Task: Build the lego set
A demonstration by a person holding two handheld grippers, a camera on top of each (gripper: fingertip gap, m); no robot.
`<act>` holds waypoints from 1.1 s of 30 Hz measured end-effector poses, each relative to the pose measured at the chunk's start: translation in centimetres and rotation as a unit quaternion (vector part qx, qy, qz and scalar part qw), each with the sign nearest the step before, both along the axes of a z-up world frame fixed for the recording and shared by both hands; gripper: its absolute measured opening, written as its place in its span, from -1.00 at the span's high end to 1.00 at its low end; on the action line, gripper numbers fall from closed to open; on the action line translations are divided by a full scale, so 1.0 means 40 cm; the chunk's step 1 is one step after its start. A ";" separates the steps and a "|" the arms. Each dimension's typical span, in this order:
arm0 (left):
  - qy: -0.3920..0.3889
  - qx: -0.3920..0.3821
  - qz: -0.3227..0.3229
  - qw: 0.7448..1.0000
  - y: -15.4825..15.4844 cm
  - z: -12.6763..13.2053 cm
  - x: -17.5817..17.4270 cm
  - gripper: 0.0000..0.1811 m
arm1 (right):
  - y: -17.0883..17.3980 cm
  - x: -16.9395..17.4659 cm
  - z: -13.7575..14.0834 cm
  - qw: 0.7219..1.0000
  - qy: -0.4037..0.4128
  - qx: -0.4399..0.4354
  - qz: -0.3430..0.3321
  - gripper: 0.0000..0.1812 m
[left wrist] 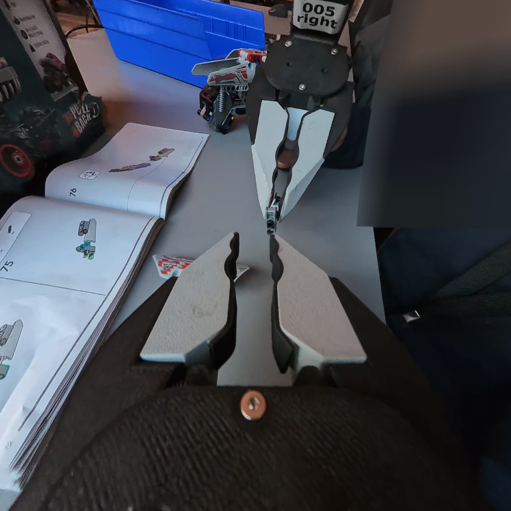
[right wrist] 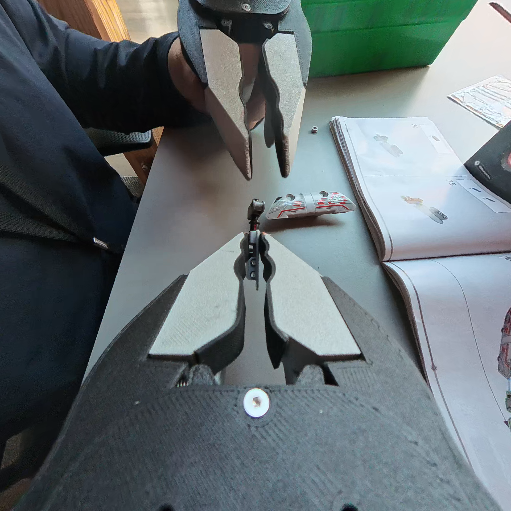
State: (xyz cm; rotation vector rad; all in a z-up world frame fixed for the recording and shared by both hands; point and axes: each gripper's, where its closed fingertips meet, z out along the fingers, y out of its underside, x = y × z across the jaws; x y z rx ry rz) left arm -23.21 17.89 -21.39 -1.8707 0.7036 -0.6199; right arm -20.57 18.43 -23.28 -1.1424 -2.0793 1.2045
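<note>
My right gripper (right wrist: 252, 236) is shut on a small dark grey lego connector piece (right wrist: 253, 250), whose knuckle end sticks out past the tips. In the left wrist view the right gripper (left wrist: 274, 217) points toward me with the same piece (left wrist: 271, 222) at its tips. My left gripper (left wrist: 253, 237) is open and empty, its tips just short of that piece; it also shows in the right wrist view (right wrist: 266, 175). A grey curved panel with red stickers (right wrist: 309, 206) lies on the table (right wrist: 193, 193) beside the grippers and is partly hidden in the left wrist view (left wrist: 172, 265).
An open instruction booklet (left wrist: 69, 249) (right wrist: 414, 193) lies beside the panel. A partly built model (left wrist: 226, 91) stands before a blue bin (left wrist: 179, 36). There is a set box (left wrist: 33, 96), a green bin (right wrist: 373, 33), a sticker sheet (right wrist: 484, 99), and the table edge by the person's dark sleeve (right wrist: 83, 96). Left tips to right tips: about 4 cm.
</note>
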 end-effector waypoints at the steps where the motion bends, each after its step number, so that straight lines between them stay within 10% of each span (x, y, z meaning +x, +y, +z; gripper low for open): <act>1: -0.006 -0.001 0.000 1.000 -0.001 0.003 -0.002 0.79 | 0.000 -0.001 0.001 1.000 0.001 -0.003 -0.001 0.95; 33: -0.014 -0.010 -0.075 0.997 -0.018 0.002 0.077 0.94 | -0.032 0.004 0.027 0.999 0.031 0.037 0.013 0.95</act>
